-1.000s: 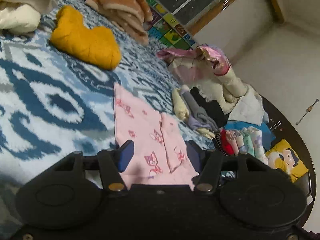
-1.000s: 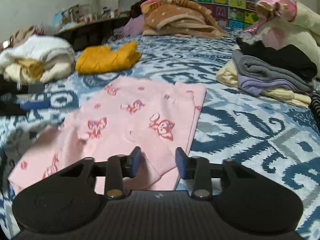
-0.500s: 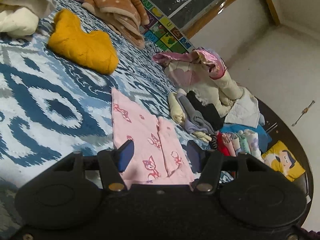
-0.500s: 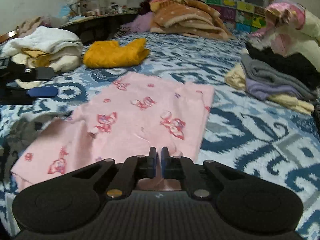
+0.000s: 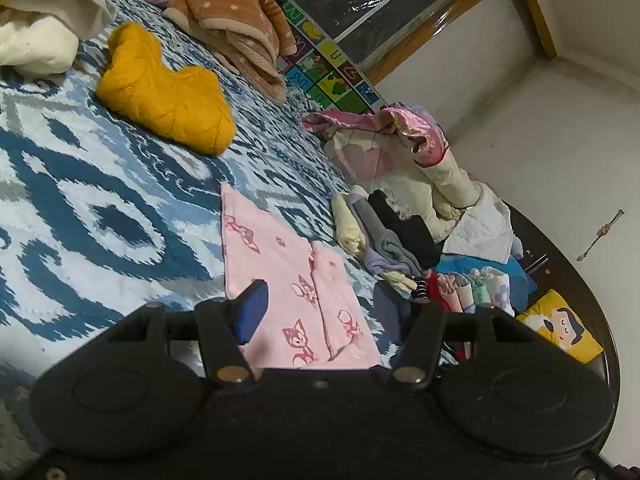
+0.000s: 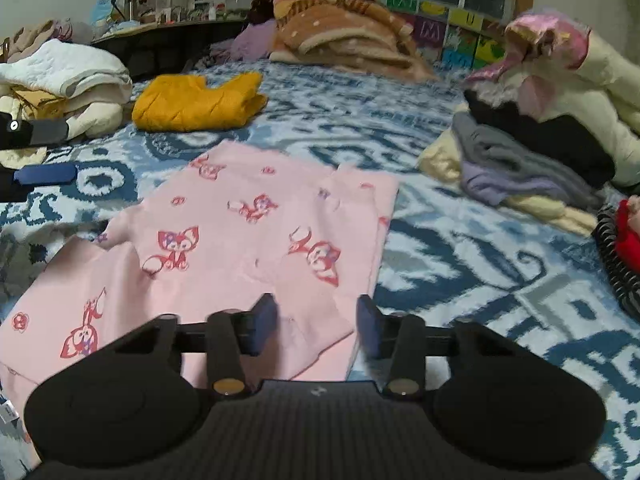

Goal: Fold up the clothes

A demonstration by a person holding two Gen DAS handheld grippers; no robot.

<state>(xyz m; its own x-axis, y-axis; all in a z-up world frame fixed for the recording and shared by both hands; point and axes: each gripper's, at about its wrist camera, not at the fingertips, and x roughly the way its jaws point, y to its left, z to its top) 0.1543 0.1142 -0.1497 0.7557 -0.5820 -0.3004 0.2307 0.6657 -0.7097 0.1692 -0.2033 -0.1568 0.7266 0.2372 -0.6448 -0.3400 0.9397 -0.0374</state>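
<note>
A pink garment with red fox prints [image 6: 248, 236] lies flat on the blue-and-white patterned bed; it also shows in the left wrist view [image 5: 288, 276]. My right gripper [image 6: 317, 322] is open, its jaws standing over the garment's near edge with nothing between them. My left gripper [image 5: 320, 310] is open and empty, low over one end of the garment. The left gripper's blue pad also shows at the left edge of the right wrist view [image 6: 46, 173].
A folded yellow garment [image 5: 164, 92] lies further up the bed. A stack of folded grey, black and cream clothes [image 6: 528, 164] sits to the right. White bedding [image 6: 64, 80] is piled at the left, an orange blanket [image 6: 344, 36] at the back.
My right gripper shut over the garment's near edge half a second ago and has opened again. The left gripper has stayed open and shifted slightly.
</note>
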